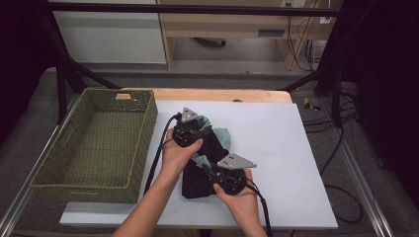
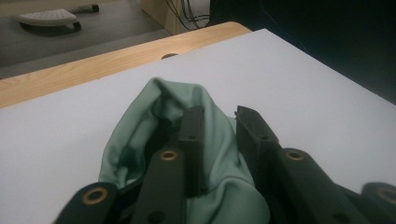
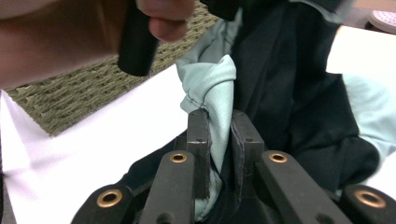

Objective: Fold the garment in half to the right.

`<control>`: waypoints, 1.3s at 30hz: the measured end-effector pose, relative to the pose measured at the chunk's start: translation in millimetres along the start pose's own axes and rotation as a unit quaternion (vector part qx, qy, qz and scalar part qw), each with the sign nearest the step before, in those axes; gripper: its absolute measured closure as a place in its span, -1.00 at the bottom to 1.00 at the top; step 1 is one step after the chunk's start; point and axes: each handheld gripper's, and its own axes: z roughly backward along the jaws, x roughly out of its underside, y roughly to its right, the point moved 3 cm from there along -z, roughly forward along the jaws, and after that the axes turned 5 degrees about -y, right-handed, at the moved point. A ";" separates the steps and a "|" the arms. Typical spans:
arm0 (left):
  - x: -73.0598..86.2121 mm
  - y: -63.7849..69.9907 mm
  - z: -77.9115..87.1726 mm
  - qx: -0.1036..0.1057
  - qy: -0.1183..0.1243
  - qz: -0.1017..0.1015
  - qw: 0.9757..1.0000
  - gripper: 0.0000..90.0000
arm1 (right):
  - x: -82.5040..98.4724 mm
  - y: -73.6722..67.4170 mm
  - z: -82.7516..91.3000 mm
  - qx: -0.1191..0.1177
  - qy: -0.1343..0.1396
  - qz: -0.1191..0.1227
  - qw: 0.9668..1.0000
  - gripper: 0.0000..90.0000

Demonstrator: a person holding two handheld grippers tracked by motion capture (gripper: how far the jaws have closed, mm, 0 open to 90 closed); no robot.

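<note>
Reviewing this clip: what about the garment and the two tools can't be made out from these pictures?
- High view: both tools' tips are hidden by the hands and grey plates; left tool, right tool.
- Left tool view: whether the pads press the green cloth is unclear; the cloth drapes over one jaw.
- Garment: its type and full shape, since it is bunched up.
- Basket: its near inner wall, hidden by the rim.

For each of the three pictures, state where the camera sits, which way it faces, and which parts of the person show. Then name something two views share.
High view: above the table, looking forward and down; both forearms, left claw, right claw.
Left gripper view: on the left claw, facing green cloth.
Right gripper view: on the right claw, pinching cloth; a hand above.
Shared: basket.
</note>
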 end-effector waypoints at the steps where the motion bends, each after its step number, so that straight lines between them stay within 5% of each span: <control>1: -0.3 -0.4 1.4 -0.002 0.002 0.000 1.000 0.51 | 0.6 0.9 0.3 0.001 0.000 -0.003 1.000 0.80; 6: -2.7 0.5 12.2 -0.001 0.016 0.000 1.000 0.22 | 2.9 6.2 0.6 0.003 0.000 -0.016 1.000 0.80; 14: -8.5 3.2 30.2 -0.001 0.051 0.008 0.999 0.05 | 3.3 11.2 1.5 0.002 -0.003 -0.028 1.000 0.80; 20: -7.3 5.1 49.0 -0.007 0.055 -0.013 0.998 -0.04 | 4.3 14.0 3.0 0.004 -0.004 -0.025 1.000 0.80; 27: 2.4 3.7 78.0 -0.033 0.088 -0.030 0.995 -0.38 | 7.2 20.7 3.0 0.002 -0.002 -0.027 1.000 0.80; 32: 17.5 1.2 91.8 -0.043 0.101 -0.024 0.994 -0.59 | 7.6 25.3 3.7 0.002 0.005 -0.031 0.999 0.79; 39: 36.8 2.5 94.3 -0.054 0.100 -0.030 0.993 -0.67 | 9.8 32.2 5.6 0.004 0.012 -0.039 0.999 0.79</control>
